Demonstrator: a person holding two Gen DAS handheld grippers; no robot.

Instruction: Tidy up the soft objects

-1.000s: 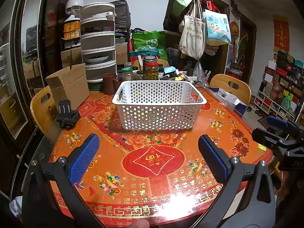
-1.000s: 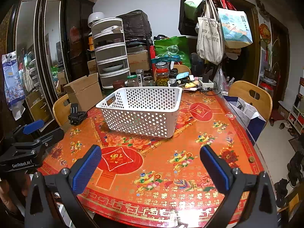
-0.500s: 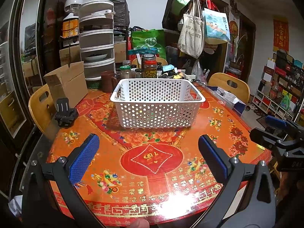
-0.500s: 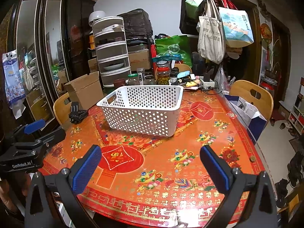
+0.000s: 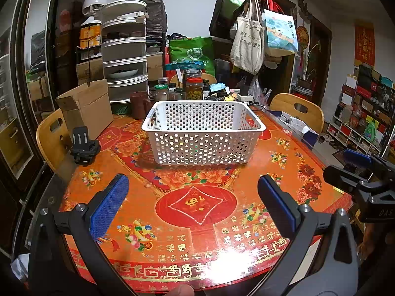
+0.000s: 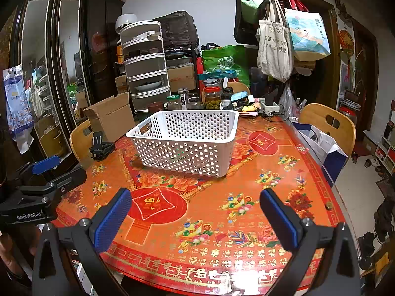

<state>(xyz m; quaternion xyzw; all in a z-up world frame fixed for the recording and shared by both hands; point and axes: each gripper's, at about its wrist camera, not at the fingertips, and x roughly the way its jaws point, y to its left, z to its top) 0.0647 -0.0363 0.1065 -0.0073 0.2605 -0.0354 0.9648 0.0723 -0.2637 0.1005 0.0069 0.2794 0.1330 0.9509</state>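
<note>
Desk [image 5: 284, 162]: covered by a red and orange cloth printed with flowers and gold characters; a round red medallion is seen near its middle.
Basket [image 5: 205, 143]: a white perforated plastic basket, set upright on the desk beyond the medallion; little can be made out inside through the holes, and no soft object is seen on the desk.
Cardboard box [image 5: 84, 108]: placed open at the far left edge of the desk, well apart from the basket.
Left tool [image 5: 192, 197]: held above the near edge of the desk, its blue pads spread wide apart with nothing between them.
Right tool [image 6: 195, 209]: held likewise over the near edge, pads wide apart and gripping nothing.
Black clamp [image 5: 84, 145]: laid on the desk just beside the cardboard box.
</note>
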